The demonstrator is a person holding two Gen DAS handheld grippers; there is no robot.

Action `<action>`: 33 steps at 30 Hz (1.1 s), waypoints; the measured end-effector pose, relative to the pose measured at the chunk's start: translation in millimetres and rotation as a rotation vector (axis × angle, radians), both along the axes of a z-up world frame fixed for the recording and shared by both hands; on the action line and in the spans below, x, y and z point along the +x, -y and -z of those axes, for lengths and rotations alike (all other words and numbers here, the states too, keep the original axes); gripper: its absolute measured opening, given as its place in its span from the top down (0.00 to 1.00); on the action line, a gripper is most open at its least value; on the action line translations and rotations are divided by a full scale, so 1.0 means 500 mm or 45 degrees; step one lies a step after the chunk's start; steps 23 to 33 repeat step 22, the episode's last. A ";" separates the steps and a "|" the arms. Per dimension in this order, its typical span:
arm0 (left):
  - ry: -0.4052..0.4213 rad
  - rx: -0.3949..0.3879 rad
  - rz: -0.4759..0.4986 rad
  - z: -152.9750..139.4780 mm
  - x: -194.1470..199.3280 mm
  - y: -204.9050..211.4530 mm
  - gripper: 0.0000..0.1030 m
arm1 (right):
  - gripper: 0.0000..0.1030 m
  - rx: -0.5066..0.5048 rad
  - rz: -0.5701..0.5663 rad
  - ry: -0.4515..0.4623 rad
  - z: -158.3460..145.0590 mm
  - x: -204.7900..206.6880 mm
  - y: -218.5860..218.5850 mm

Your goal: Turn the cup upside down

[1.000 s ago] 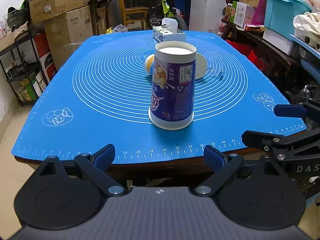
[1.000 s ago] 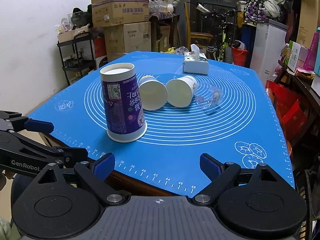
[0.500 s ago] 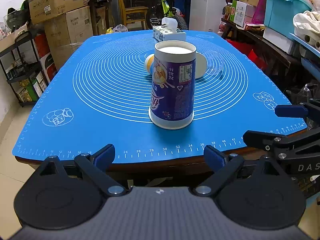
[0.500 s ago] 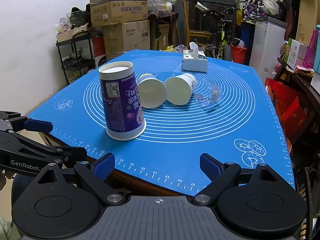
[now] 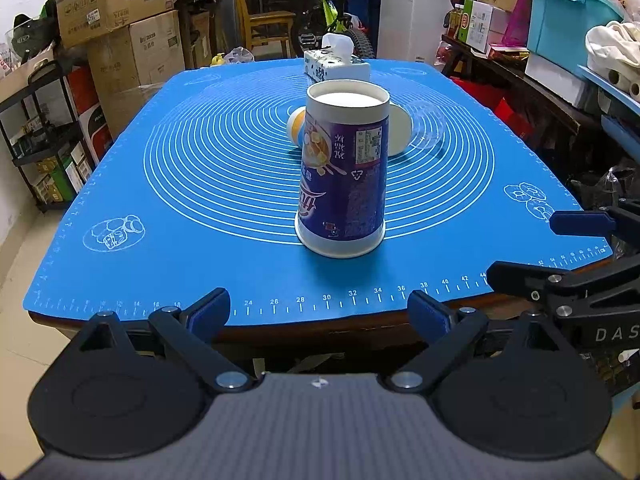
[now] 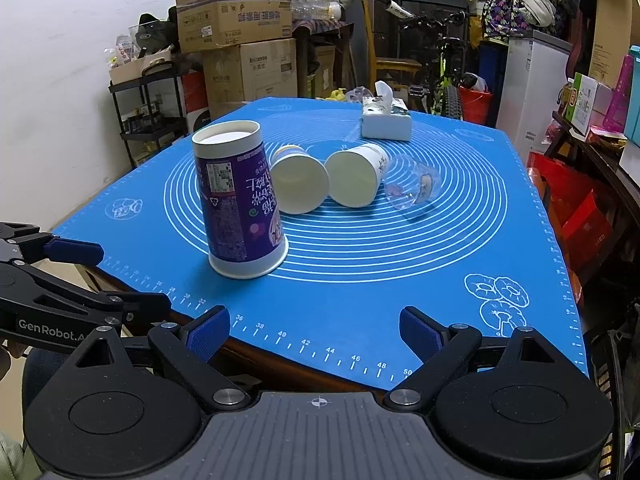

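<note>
Left wrist view shows me the blue mat (image 5: 200,240) covering the table, and on its near middle the tall purple cup (image 5: 343,172) standing with its wide rim down on the mat and its narrow white base up. By that, I judge the purple cup is already flipped; the ones left to turn are those lying on their sides just behind it: a yellow-banded paper cup (image 6: 298,184), a white paper cup (image 6: 354,180) to its right, mouths facing me, and a clear plastic cup (image 6: 412,190) further right, hard to read. A tissue box (image 6: 386,122) sits at the far edge.

My left gripper (image 5: 319,312) hangs off the near edge with its blue pads spread wide, nothing between them. My right gripper (image 6: 315,334) is the same: wide, empty, short of the mat's ruler marks.

To do the next cup well, I would go in with the right gripper, since the white paper cup lies clear of the purple one on that side. I'd pinch the wall near the mouth, lightly, because thin paper will likely buckle under a hard squeeze. Then lift, roll the wrist so the mouth points down, and set it flat before letting go. I would keep wide of the purple cup; it is tall on a small footing and probably tips at a nudge.
</note>
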State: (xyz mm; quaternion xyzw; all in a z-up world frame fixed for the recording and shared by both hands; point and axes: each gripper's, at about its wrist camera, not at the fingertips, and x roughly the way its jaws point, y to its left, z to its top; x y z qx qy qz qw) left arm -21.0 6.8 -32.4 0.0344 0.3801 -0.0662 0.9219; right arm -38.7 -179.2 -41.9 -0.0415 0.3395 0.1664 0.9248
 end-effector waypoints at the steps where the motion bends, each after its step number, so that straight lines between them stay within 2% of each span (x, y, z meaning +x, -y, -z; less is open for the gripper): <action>1: -0.001 0.000 -0.001 0.000 0.001 0.001 0.08 | 0.10 0.000 0.000 0.000 0.000 0.001 0.001; 33: -0.014 -0.003 -0.007 0.001 0.002 0.005 0.08 | 0.10 0.006 0.005 -0.015 0.008 -0.001 0.008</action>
